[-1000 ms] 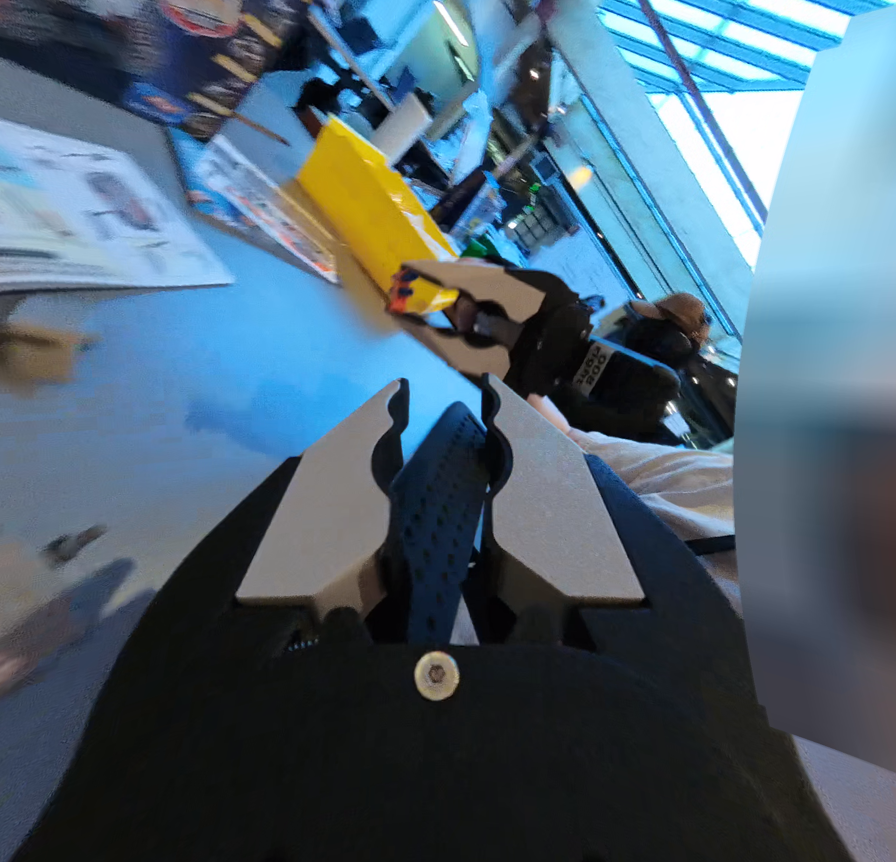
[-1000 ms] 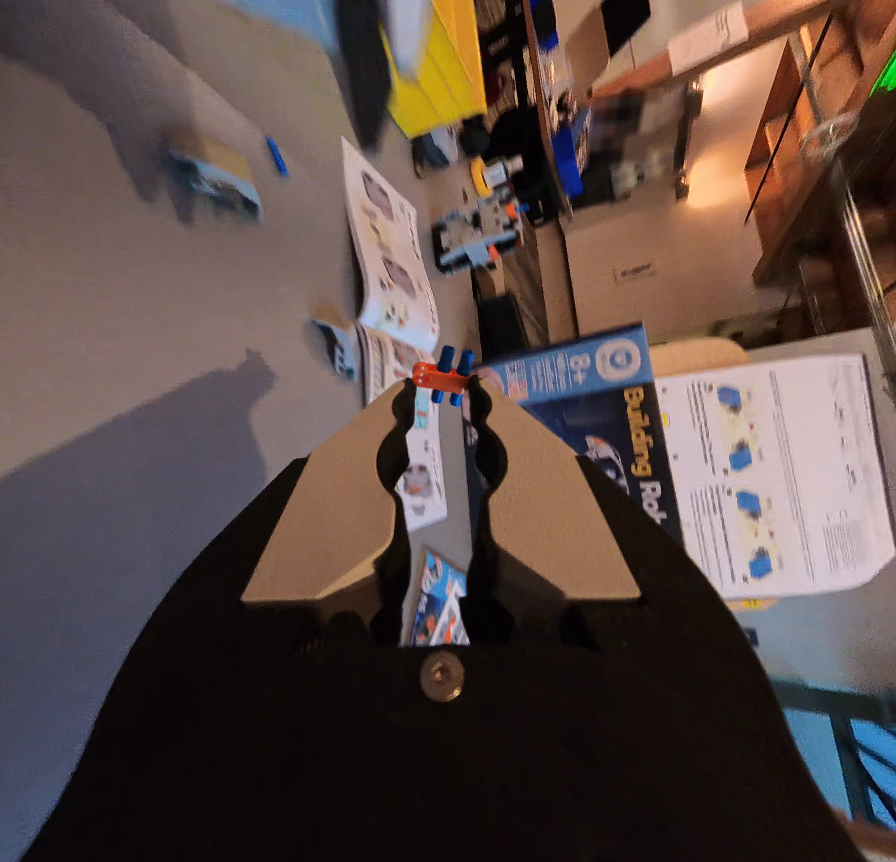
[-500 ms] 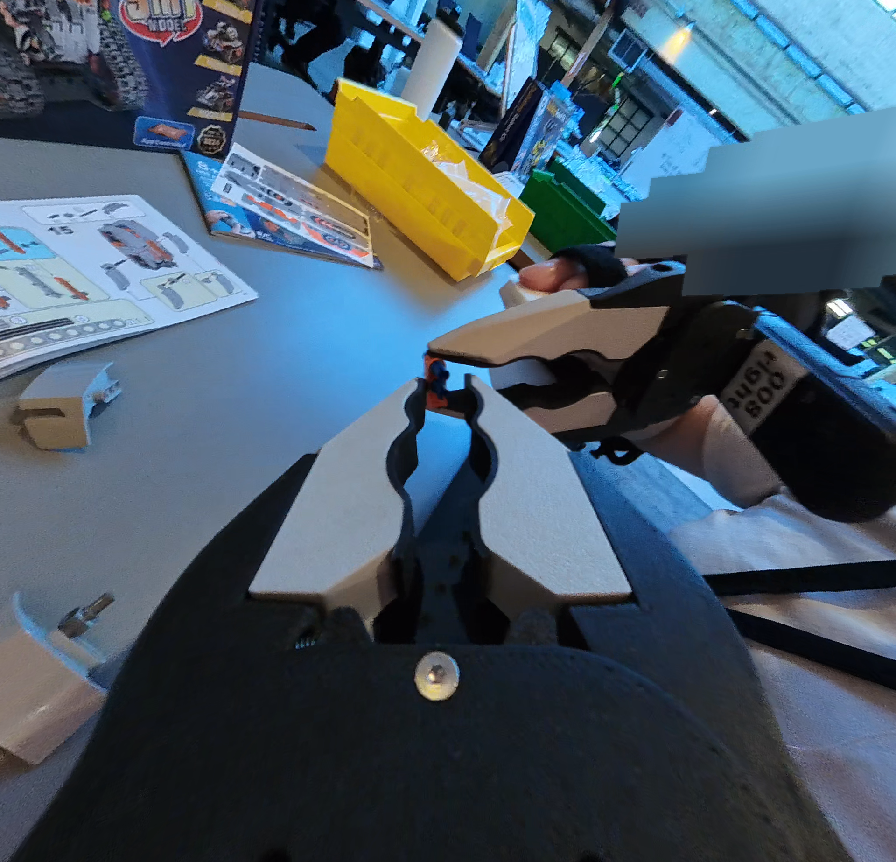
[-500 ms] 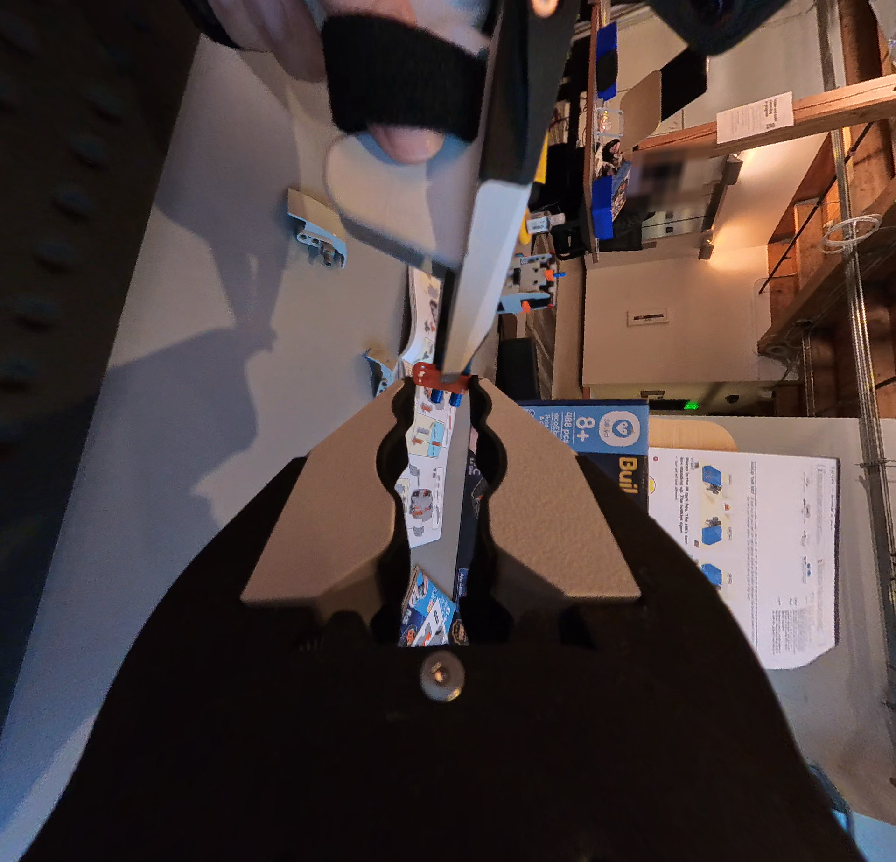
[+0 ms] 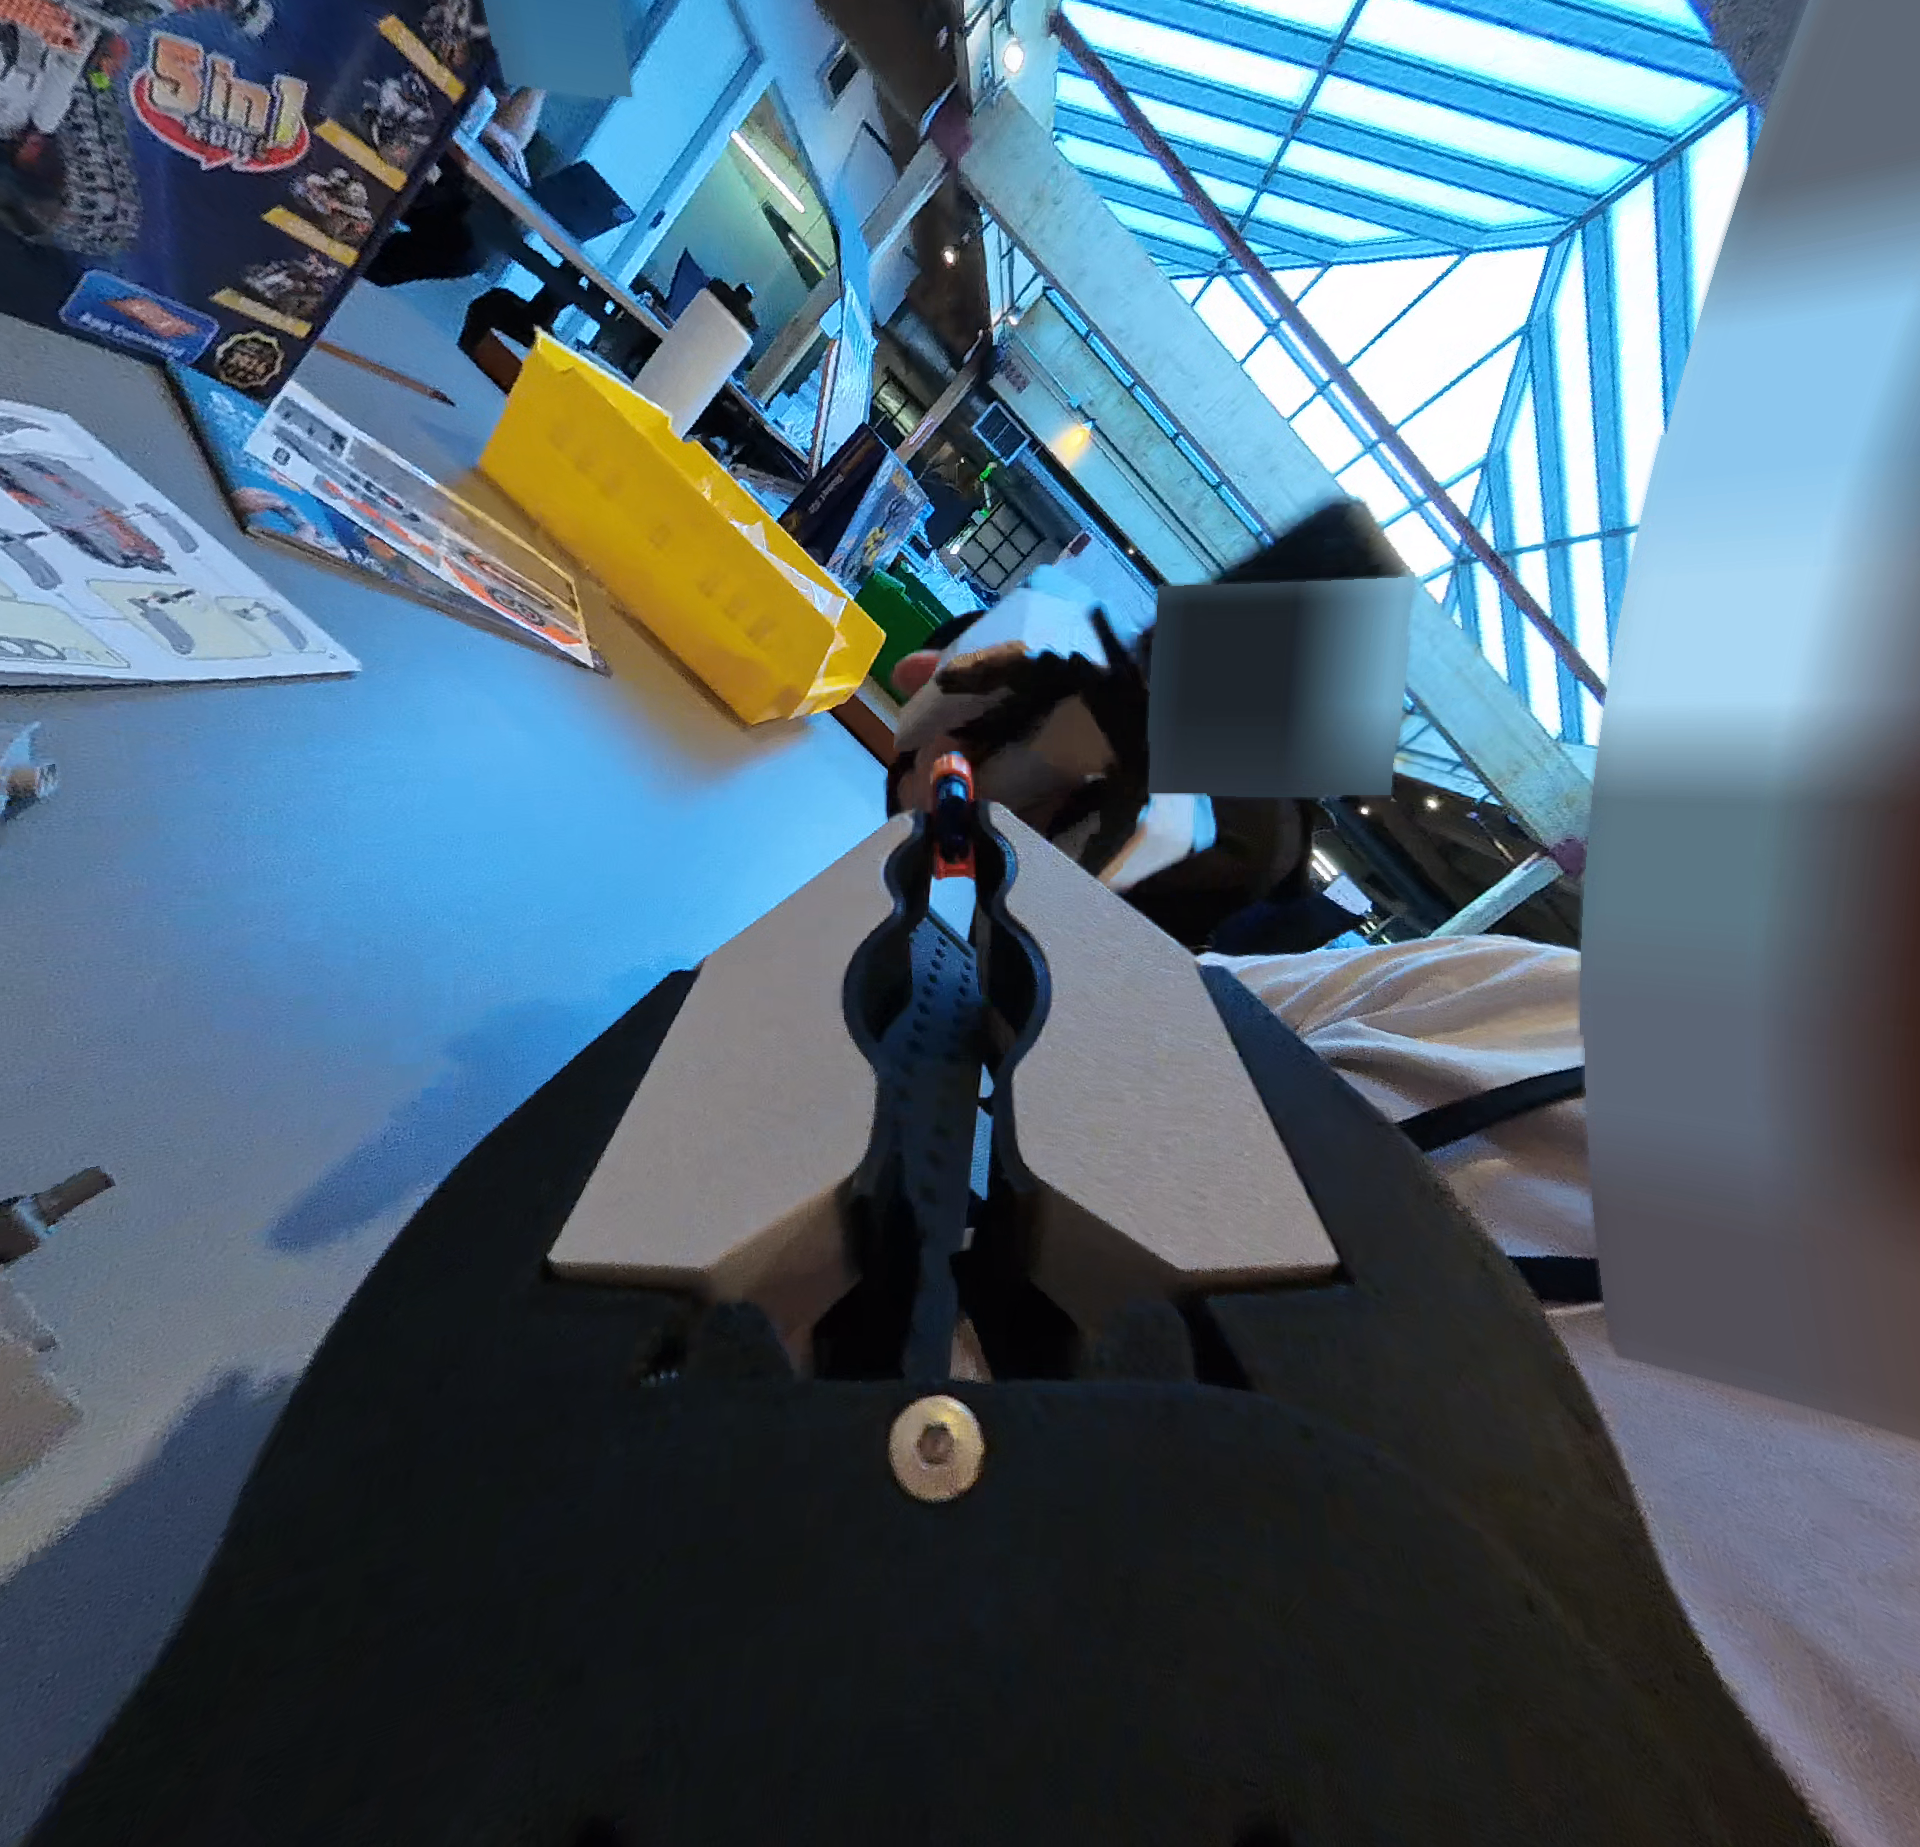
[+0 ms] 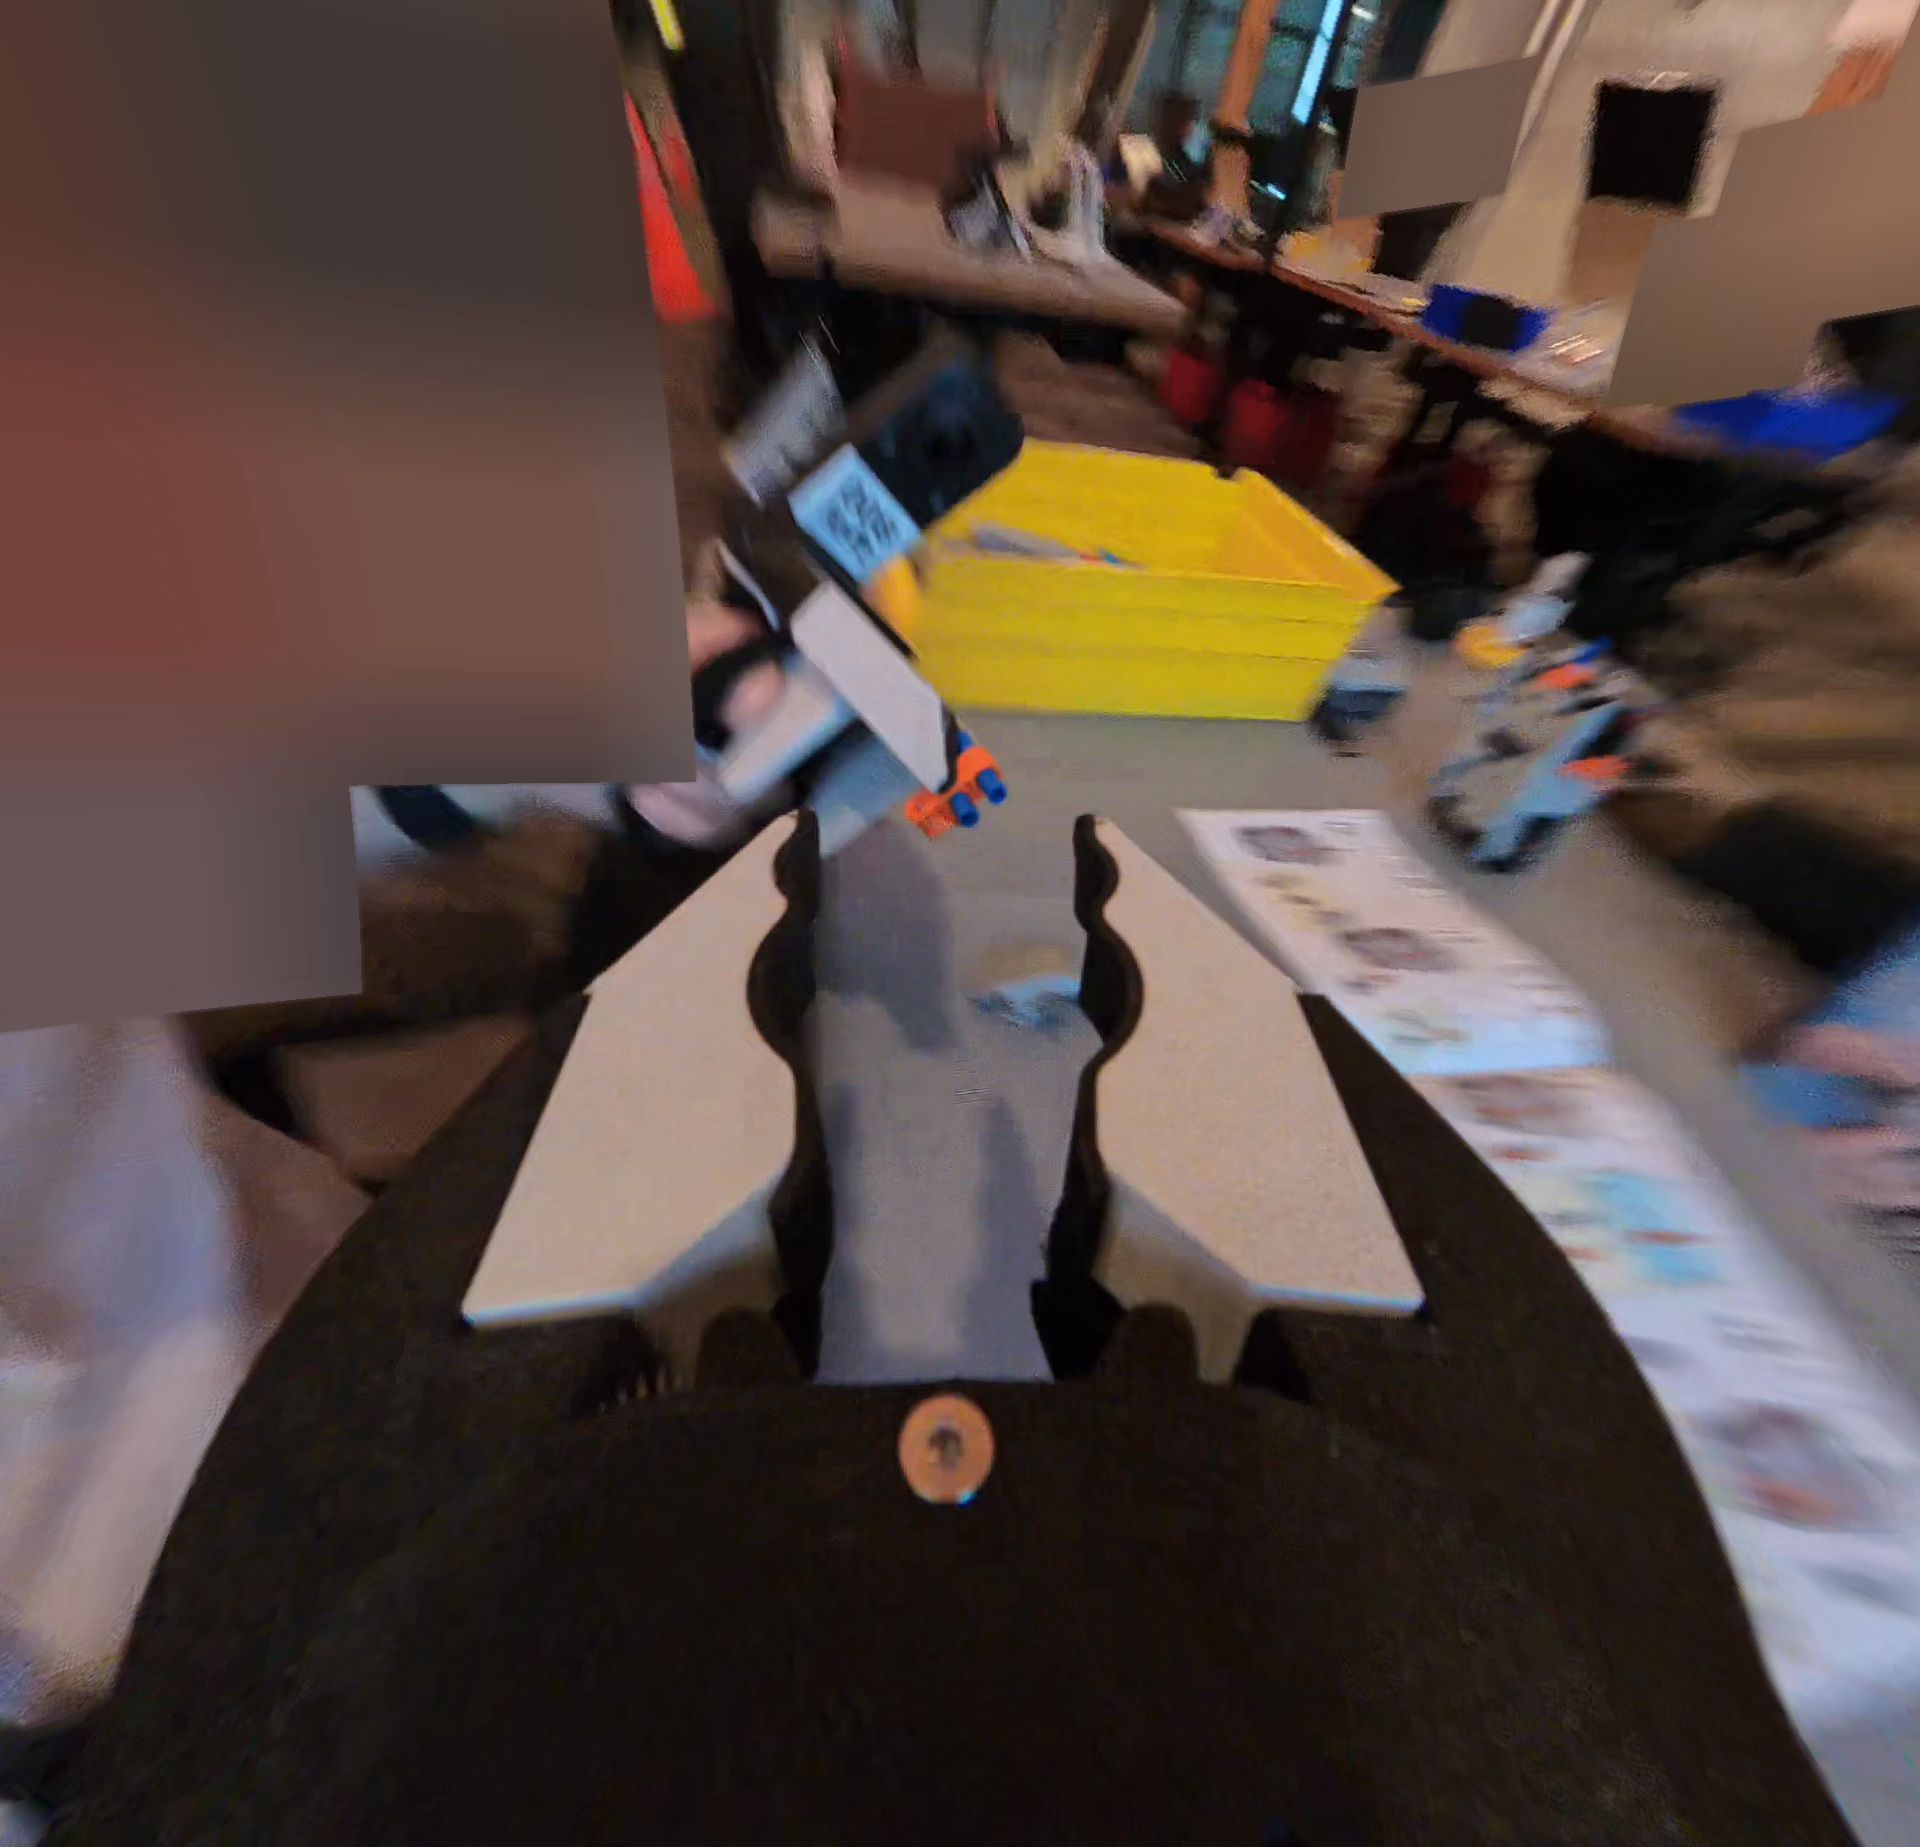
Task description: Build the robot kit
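My left gripper (image 5: 948,829) is shut on a small orange connector with blue pins (image 5: 951,810), pinched at the fingertips and held above the grey table (image 5: 416,862). A dark perforated strip (image 5: 930,1049) shows through the gap behind the tips. My right gripper (image 6: 945,831) is open and empty, a short way from the left gripper (image 6: 883,696), which shows there holding the orange and blue connector (image 6: 951,795). In the left wrist view the right gripper (image 5: 997,685) is blurred just beyond the connector.
A yellow bin (image 5: 675,530) stands at the table's far side and also shows in the right wrist view (image 6: 1132,592). Instruction sheets (image 5: 125,571) (image 6: 1392,935), a toy box (image 5: 208,135), a part-built model (image 6: 1538,758) and small grey parts (image 5: 21,769) lie around. The tips of both grippers are at nearly the same place.
The orange connector has passed from my right gripper to my left. The left has shut on it. The right has opened and drawn back, and both views have swung.
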